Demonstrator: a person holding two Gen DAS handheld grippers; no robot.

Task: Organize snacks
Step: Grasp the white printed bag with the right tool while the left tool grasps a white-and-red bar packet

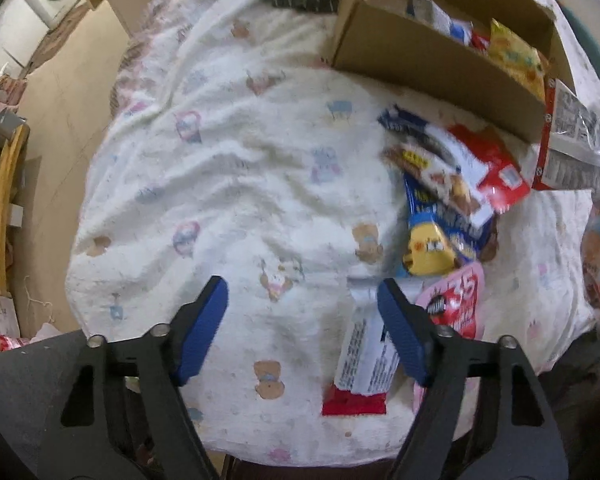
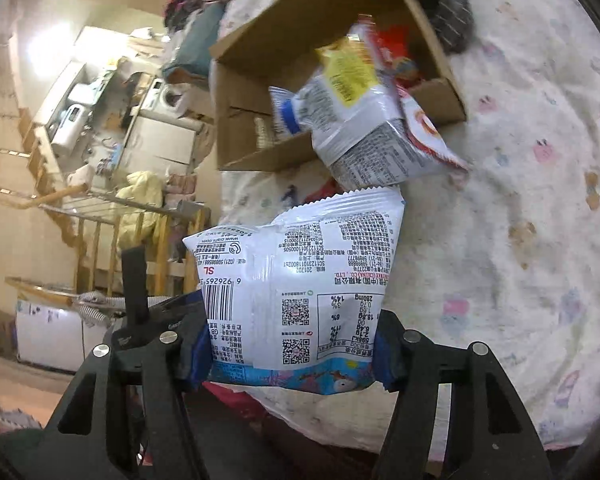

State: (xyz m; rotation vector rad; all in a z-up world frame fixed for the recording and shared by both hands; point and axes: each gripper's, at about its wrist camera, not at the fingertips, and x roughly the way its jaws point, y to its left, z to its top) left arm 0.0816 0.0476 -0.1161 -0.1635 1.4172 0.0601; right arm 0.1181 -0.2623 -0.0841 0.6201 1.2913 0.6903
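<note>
The right gripper point(image 2: 292, 354) clamps a puffy white snack bag point(image 2: 296, 280), likely light and crushable; the left gripper point(image 1: 303, 328) gapes empty.

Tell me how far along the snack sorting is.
Partly done. Several packets already sit in the cardboard box. In hand: the right gripper is shut on a white snack bag. The left gripper is open and empty over the blanket. Left: the loose pile of packets beside the box.
</note>
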